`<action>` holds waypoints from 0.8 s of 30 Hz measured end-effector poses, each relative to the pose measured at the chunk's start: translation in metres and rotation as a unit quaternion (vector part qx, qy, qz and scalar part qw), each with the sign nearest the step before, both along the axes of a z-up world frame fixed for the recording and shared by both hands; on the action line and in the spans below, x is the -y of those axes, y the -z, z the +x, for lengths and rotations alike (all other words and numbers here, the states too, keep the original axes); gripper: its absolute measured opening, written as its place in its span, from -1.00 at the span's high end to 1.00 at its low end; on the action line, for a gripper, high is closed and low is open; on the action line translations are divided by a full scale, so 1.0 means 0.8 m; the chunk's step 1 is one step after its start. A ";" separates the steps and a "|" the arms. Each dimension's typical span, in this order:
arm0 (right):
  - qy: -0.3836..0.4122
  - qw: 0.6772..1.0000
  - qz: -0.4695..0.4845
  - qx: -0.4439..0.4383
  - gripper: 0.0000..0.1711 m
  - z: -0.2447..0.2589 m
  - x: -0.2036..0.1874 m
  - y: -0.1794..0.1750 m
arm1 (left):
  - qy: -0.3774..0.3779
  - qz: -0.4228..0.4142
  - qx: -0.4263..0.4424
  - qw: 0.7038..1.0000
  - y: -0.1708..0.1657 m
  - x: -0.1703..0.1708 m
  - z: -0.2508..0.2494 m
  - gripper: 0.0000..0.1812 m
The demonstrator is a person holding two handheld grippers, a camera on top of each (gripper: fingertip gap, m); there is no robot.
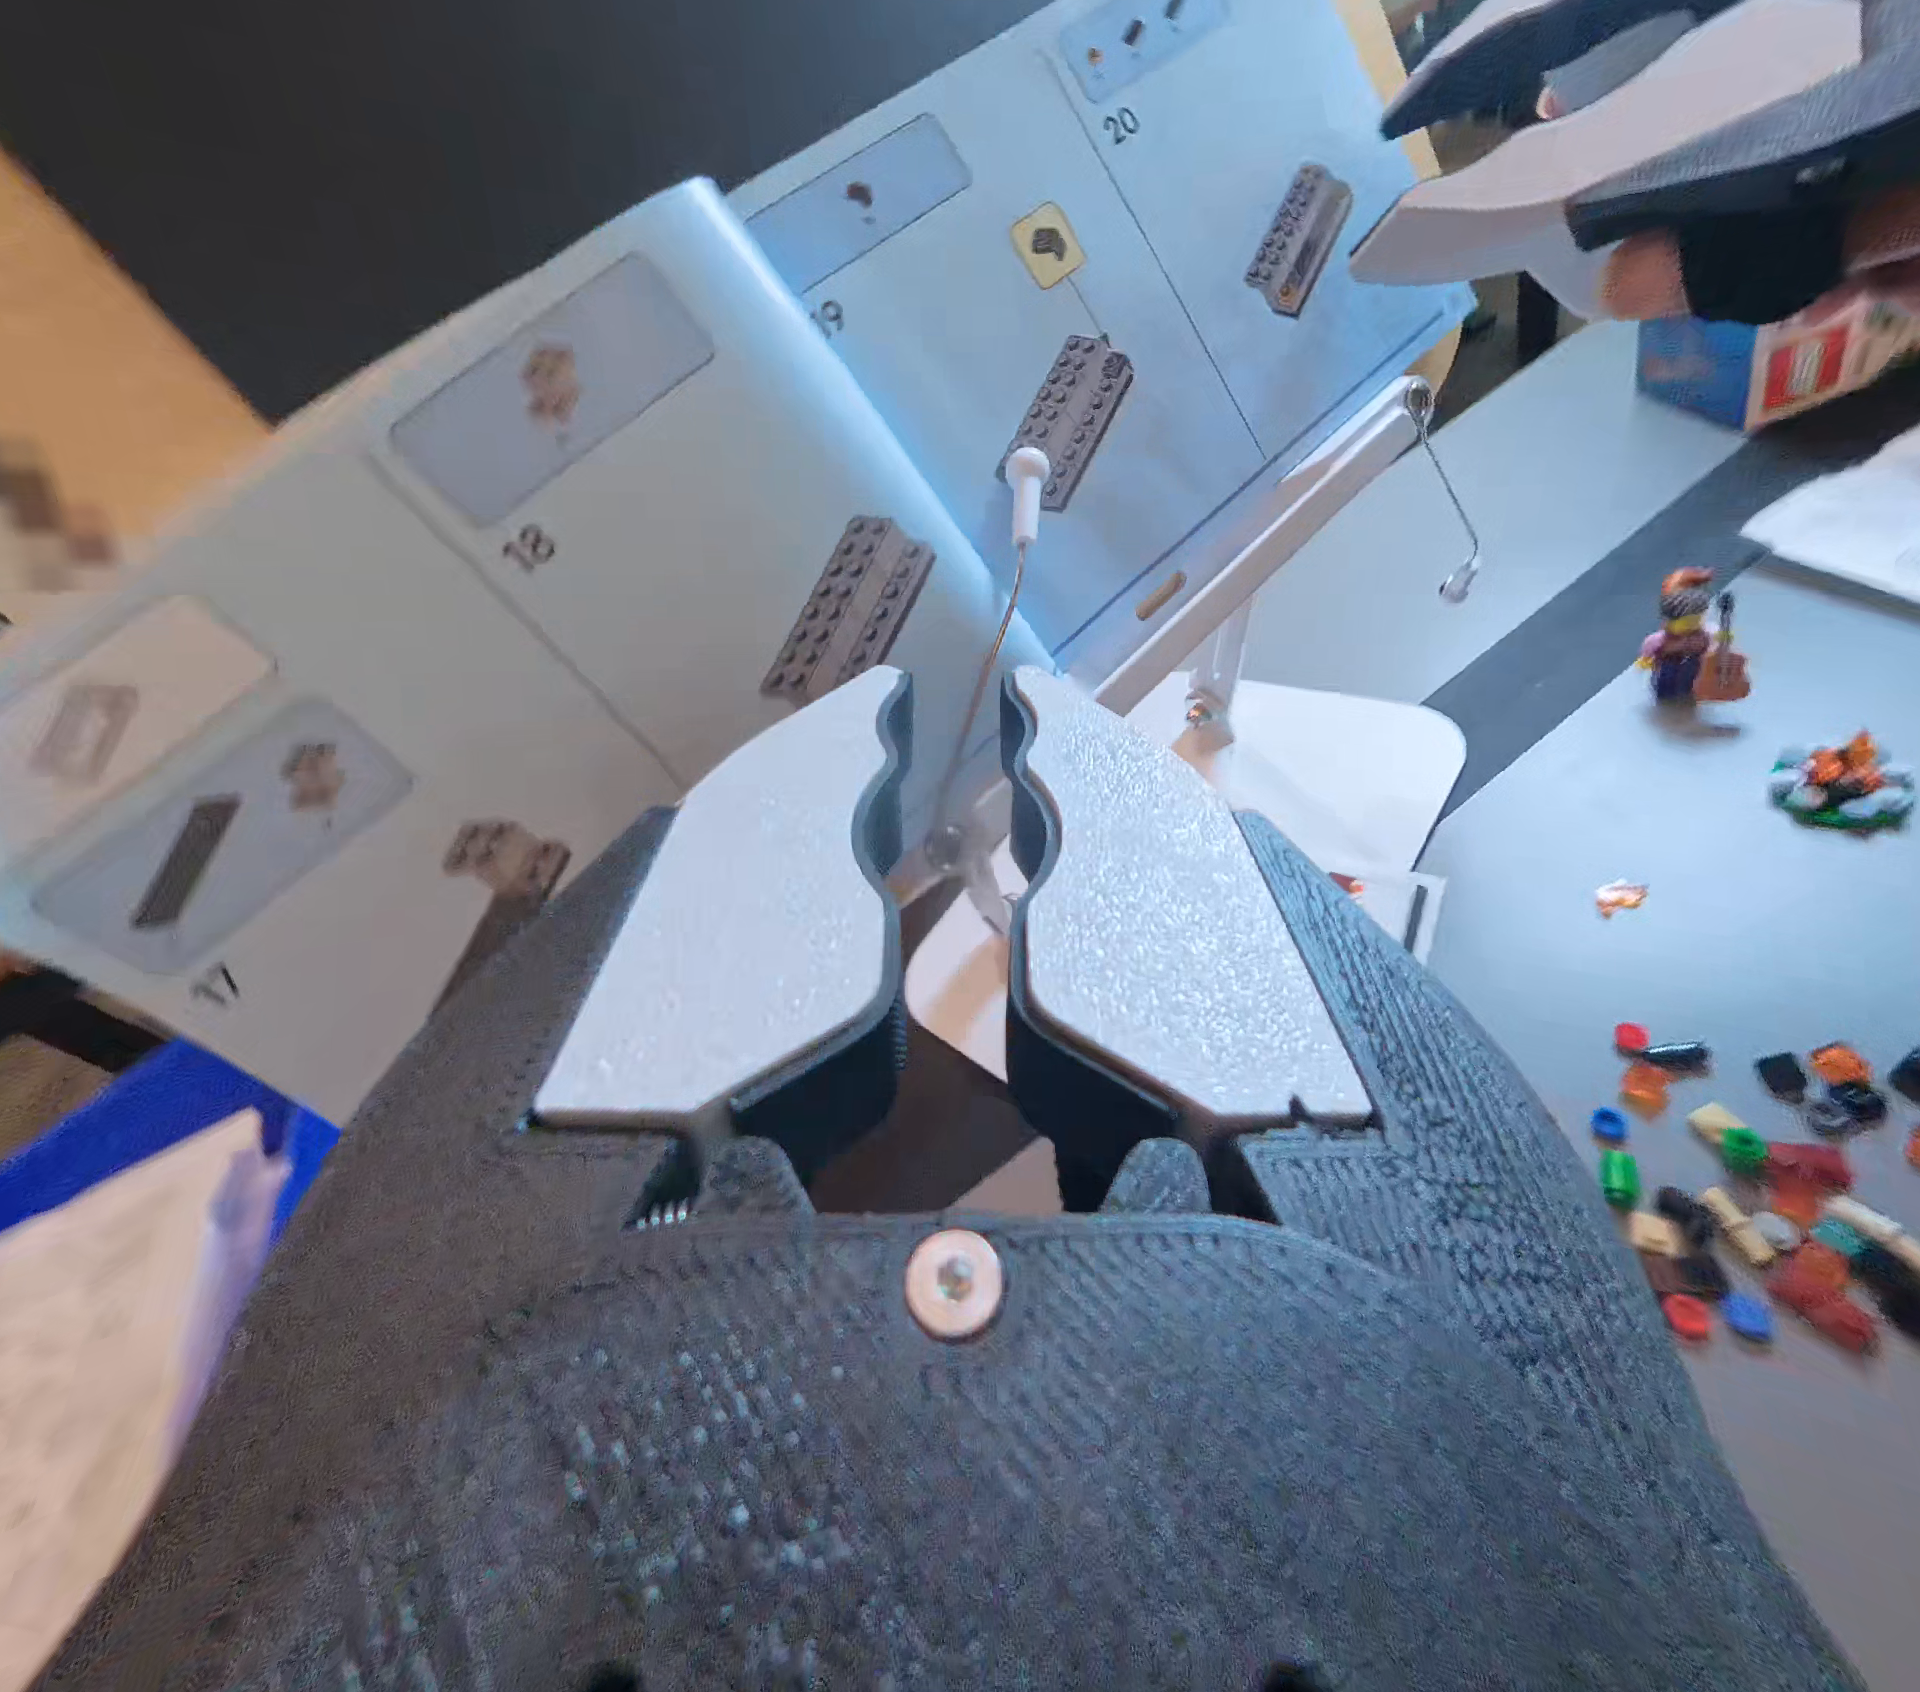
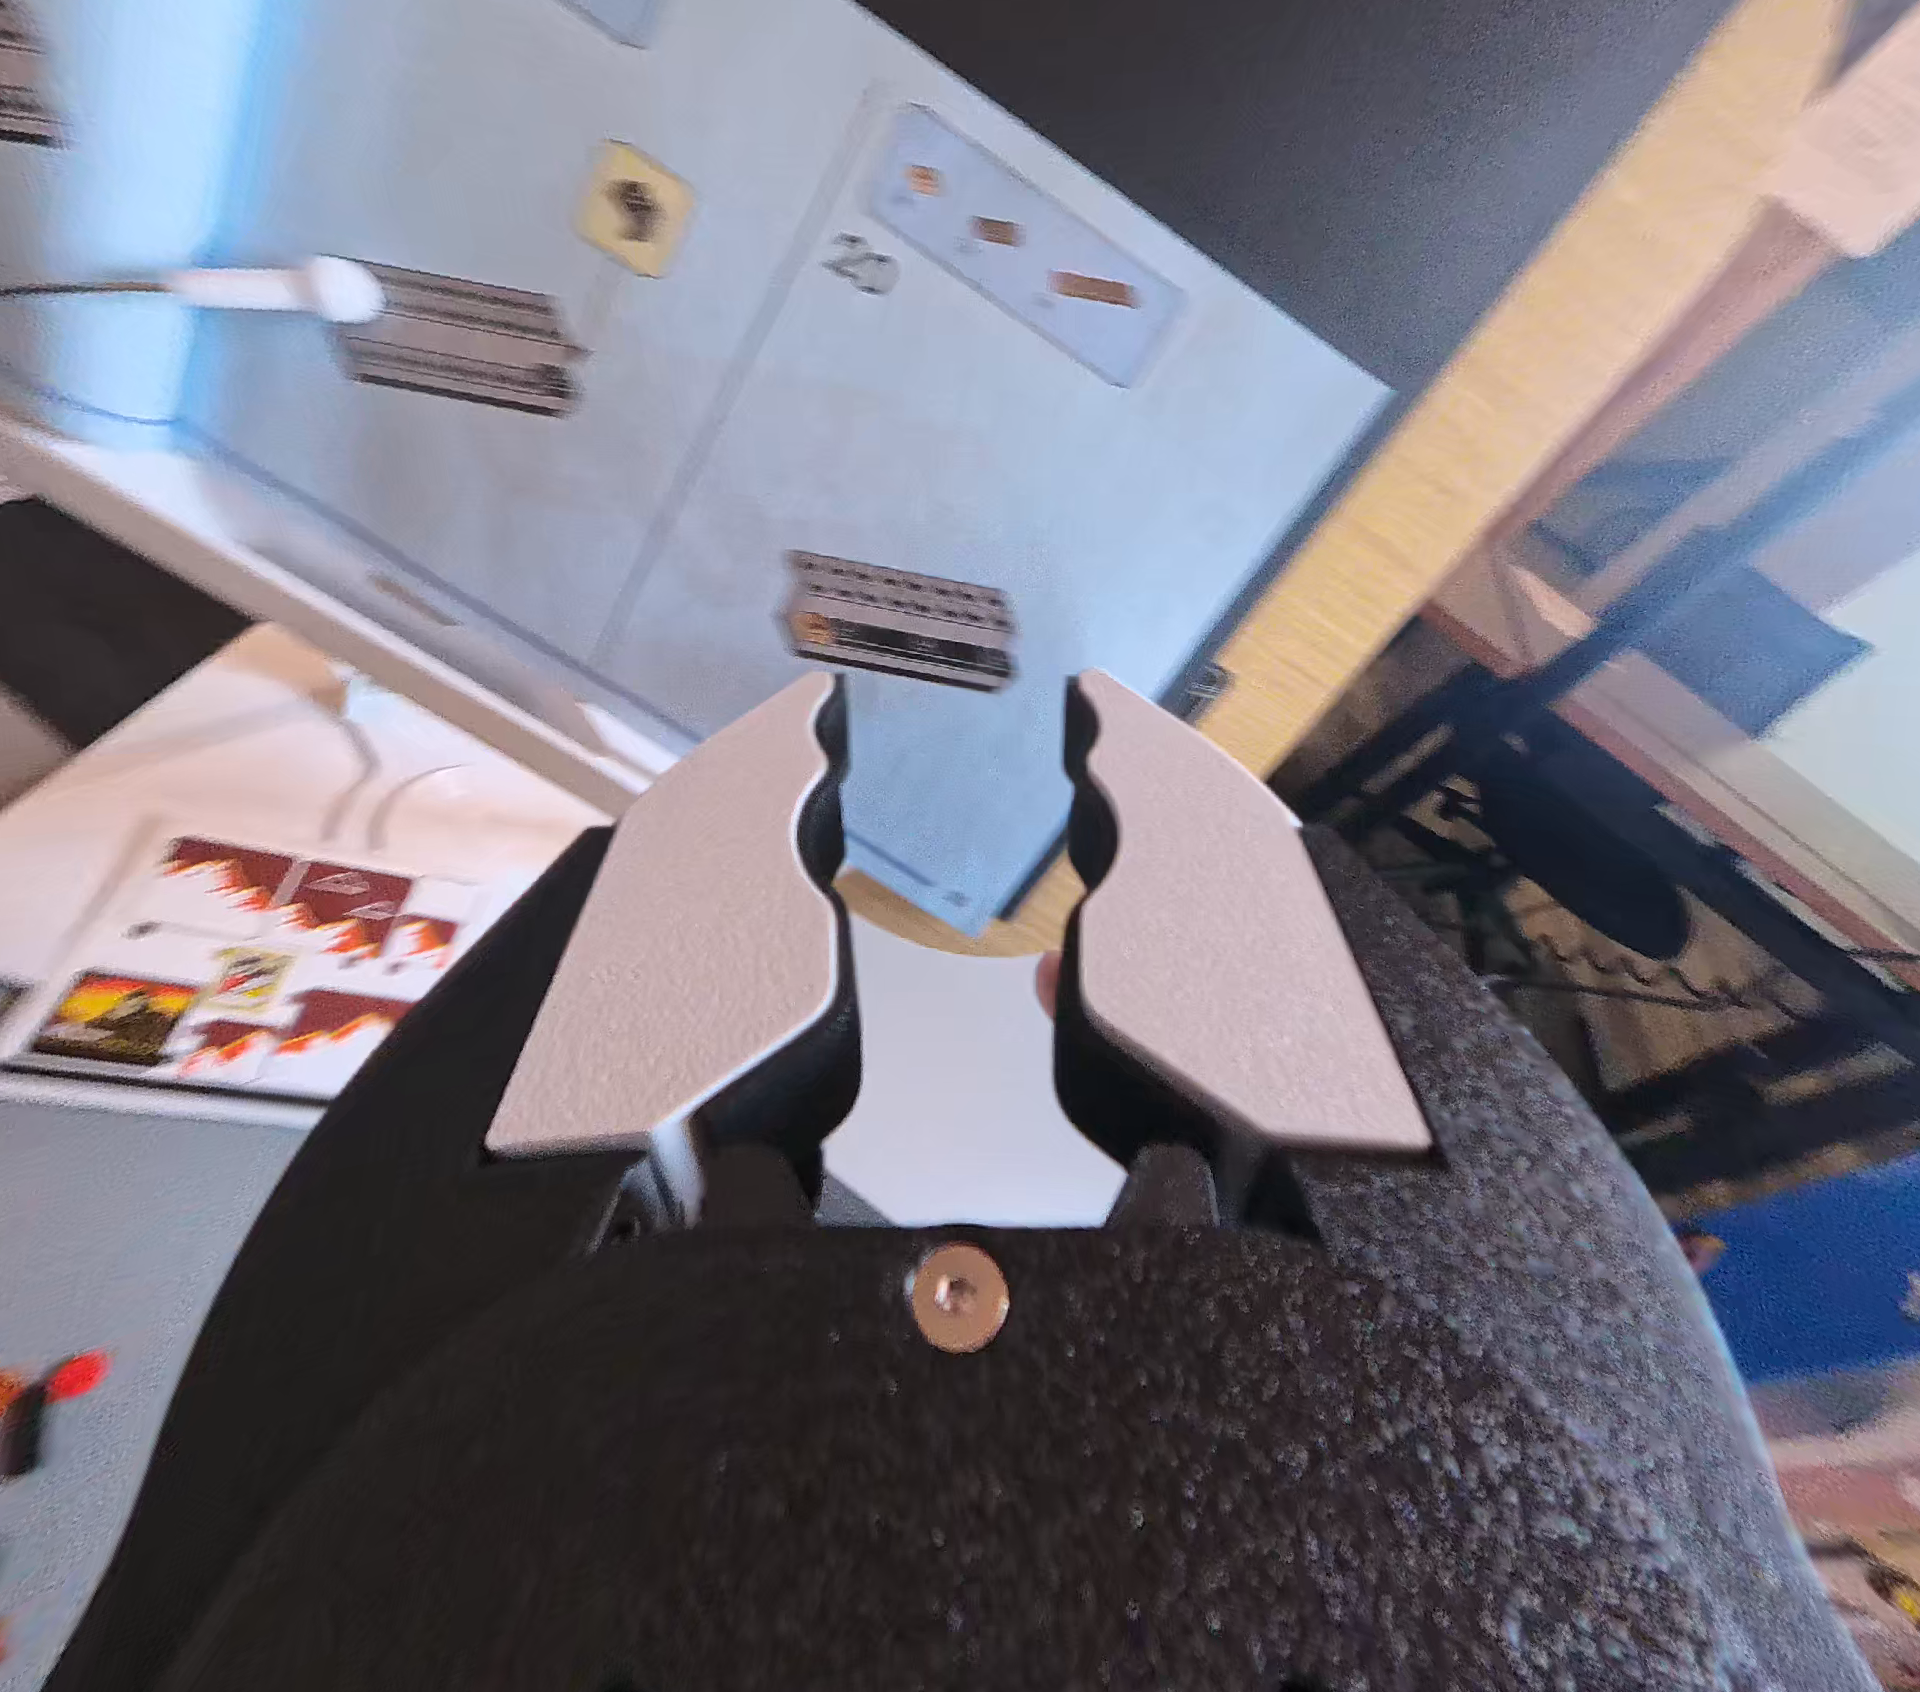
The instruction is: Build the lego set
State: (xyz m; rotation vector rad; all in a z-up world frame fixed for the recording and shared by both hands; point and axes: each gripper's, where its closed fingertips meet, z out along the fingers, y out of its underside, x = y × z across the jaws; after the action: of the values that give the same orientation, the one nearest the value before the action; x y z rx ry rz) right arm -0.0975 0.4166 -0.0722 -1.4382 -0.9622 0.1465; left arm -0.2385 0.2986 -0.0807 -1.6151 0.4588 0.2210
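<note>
The open instruction booklet point(image 1: 644, 634) leans on a white stand point(image 1: 1340, 738) straight ahead of both grippers; it fills the right wrist view point(image 2: 727, 437) too. My left gripper point(image 1: 956, 686) is empty, its jaws a narrow gap apart, just in front of the booklet's fold. My right gripper point(image 2: 956, 692) is open, with the booklet's lower right page corner showing between its fingers; whether they touch the page I cannot tell. It shows in the left wrist view point(image 1: 1377, 193) at the page's right edge. Loose Lego pieces point(image 1: 1756, 1195) lie on the grey table.
A minifigure with a guitar point(image 1: 1688, 645) and a small campfire build point(image 1: 1839, 785) stand right of the stand. A Lego box point(image 1: 1787, 364) sits at the back right. A sticker sheet point(image 2: 260, 967) lies by the stand's base. A wire page holder point(image 1: 1023, 489) presses on the booklet. Spacing between my two grippers at the tips: around 20 centimeters.
</note>
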 end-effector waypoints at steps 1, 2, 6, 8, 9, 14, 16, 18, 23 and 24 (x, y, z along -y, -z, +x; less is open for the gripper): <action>0.018 1.000 0.009 -0.004 0.43 0.008 -0.009 -0.001 | -0.002 0.001 0.031 1.000 0.003 0.004 -0.004 0.83; 0.032 0.999 0.010 -0.003 0.34 0.014 -0.017 0.002 | -0.003 0.001 0.056 0.998 0.007 0.007 -0.007 0.83; 0.046 0.999 0.000 -0.020 0.25 0.018 -0.029 0.011 | -0.010 -0.001 0.054 0.999 0.025 0.006 -0.005 0.83; 0.063 0.998 0.001 -0.030 0.37 0.025 -0.032 0.010 | -0.010 -0.005 0.020 1.000 0.028 0.001 0.003 0.84; 0.068 0.997 0.003 -0.033 0.40 0.029 -0.034 0.011 | -0.011 -0.007 0.002 1.000 0.028 -0.002 0.008 0.84; 0.059 0.995 -0.044 -0.064 0.34 0.041 -0.043 0.019 | -0.031 -0.020 -0.044 0.998 0.024 -0.025 0.019 0.83; 0.033 0.994 -0.056 -0.083 0.24 0.039 -0.041 0.015 | -0.043 -0.026 -0.055 0.997 0.024 -0.034 0.020 0.83; -0.005 0.990 -0.082 -0.117 0.10 0.034 -0.037 0.007 | -0.058 -0.022 -0.062 0.996 0.022 -0.038 0.016 0.89; -0.059 0.977 -0.173 -0.109 -0.10 0.014 -0.055 0.018 | -0.059 -0.017 -0.030 0.998 0.020 -0.040 0.010 0.98; -0.076 0.974 -0.188 -0.105 -0.04 0.008 -0.055 0.020 | -0.059 -0.018 -0.031 0.998 0.020 -0.039 0.010 0.98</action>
State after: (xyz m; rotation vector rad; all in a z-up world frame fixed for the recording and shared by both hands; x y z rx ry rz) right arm -0.0908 0.4609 -0.0879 -1.6515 -0.8993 0.6095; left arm -0.2303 0.3301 -0.0964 -1.6752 0.4170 0.3533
